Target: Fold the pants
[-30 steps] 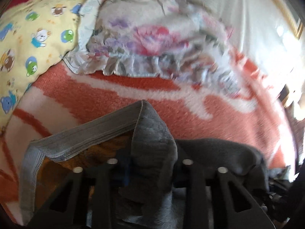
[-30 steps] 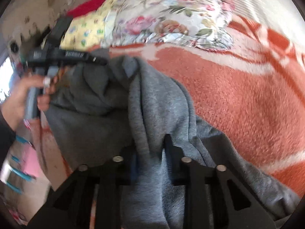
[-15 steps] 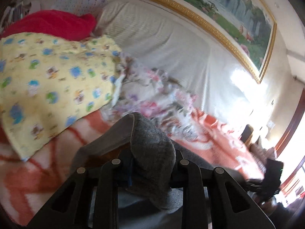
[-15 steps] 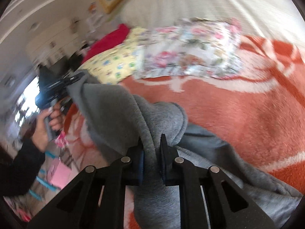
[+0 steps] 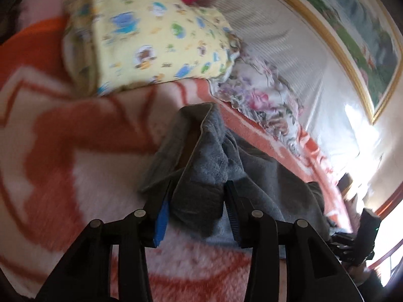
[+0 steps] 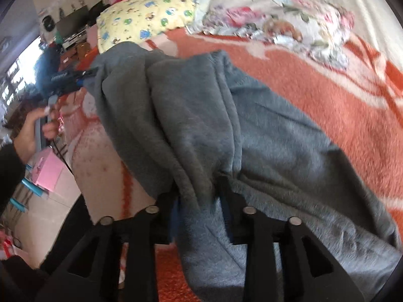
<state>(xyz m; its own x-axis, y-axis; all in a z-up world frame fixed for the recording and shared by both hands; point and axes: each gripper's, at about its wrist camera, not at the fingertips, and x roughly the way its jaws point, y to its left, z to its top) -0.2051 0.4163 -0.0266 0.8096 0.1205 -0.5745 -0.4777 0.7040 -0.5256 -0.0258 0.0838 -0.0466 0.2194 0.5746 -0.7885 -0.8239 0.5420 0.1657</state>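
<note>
**Both grippers parting around grey pants**

Left gripper [image 5: 197, 198] and right gripper [image 6: 197, 196] have just been opening, jaws half apart, grey pants [image 6: 201, 115] bunched between them. Pants lie along the orange blanket's [image 6: 327, 100] near edge; yellow pillow [image 5: 151, 32] and floral pillow [image 6: 277, 17] sit beyond.

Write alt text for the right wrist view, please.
The right gripper, jaws just opening, has a fold of grey pants between them on an orange blanket. The left gripper is at the pants' far edge.
</note>
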